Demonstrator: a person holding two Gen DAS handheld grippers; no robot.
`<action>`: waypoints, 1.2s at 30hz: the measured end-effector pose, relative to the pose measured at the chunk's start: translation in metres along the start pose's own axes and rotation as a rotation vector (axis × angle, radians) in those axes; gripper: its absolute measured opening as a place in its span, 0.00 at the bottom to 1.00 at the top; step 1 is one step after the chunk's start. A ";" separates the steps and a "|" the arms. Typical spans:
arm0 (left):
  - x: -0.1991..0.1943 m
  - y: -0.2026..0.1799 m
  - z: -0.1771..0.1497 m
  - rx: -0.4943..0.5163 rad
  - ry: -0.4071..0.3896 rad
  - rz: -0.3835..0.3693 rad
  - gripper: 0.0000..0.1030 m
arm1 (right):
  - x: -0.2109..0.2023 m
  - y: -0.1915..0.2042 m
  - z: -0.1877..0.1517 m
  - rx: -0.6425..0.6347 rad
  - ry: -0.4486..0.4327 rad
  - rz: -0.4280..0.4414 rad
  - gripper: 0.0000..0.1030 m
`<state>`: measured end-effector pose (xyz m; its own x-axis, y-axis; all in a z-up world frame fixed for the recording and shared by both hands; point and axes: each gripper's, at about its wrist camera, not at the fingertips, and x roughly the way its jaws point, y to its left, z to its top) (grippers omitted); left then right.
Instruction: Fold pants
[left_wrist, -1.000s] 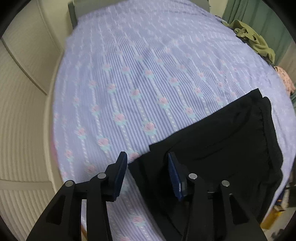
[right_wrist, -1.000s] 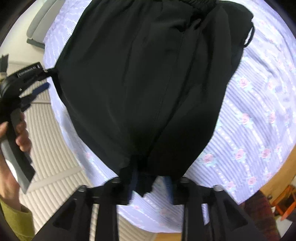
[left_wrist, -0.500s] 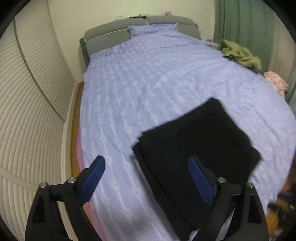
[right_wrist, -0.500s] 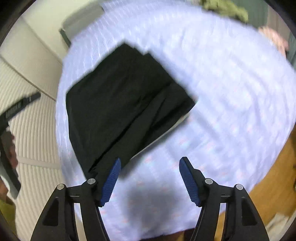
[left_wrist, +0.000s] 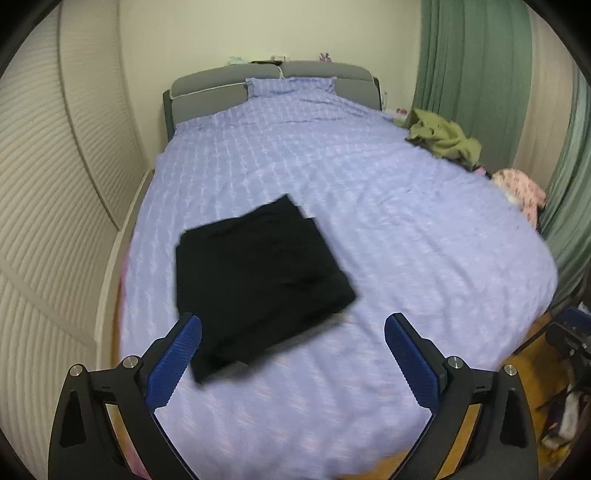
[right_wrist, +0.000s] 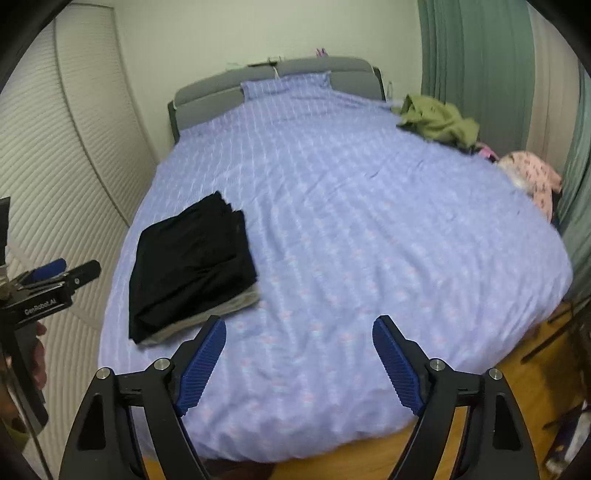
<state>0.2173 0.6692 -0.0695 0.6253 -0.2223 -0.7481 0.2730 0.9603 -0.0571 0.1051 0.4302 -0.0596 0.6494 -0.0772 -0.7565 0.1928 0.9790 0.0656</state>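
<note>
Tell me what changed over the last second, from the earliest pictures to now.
Both grippers let go of the black pants and pulled back and up from the bed. The left gripper and right gripper were nearly closed at the fabric's near edge; now both are wide open and empty. The pants now lie folded in a compact rectangle. The olive garment and pink garment stayed put.

Folded pants (left_wrist: 255, 273) lie on bed (left_wrist: 388, 240), near-left part. Crumpled garments (left_wrist: 443, 136) at far-right edge, w/ curtain (left_wrist: 476, 66) behind. Headboard (left_wrist: 221, 83) at far end.
</note>
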 end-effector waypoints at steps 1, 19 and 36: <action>-0.009 -0.015 -0.005 -0.007 -0.009 -0.002 1.00 | -0.014 -0.016 -0.002 -0.013 -0.015 0.001 0.80; -0.052 -0.264 -0.032 0.066 -0.128 0.084 1.00 | -0.074 -0.200 -0.001 -0.084 -0.150 -0.011 0.82; -0.076 -0.383 -0.015 -0.052 -0.143 0.163 1.00 | -0.077 -0.329 0.042 -0.143 -0.123 0.104 0.82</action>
<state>0.0546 0.3203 -0.0005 0.7566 -0.0812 -0.6489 0.1241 0.9921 0.0206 0.0222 0.1058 0.0045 0.7467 0.0117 -0.6651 0.0198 0.9990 0.0398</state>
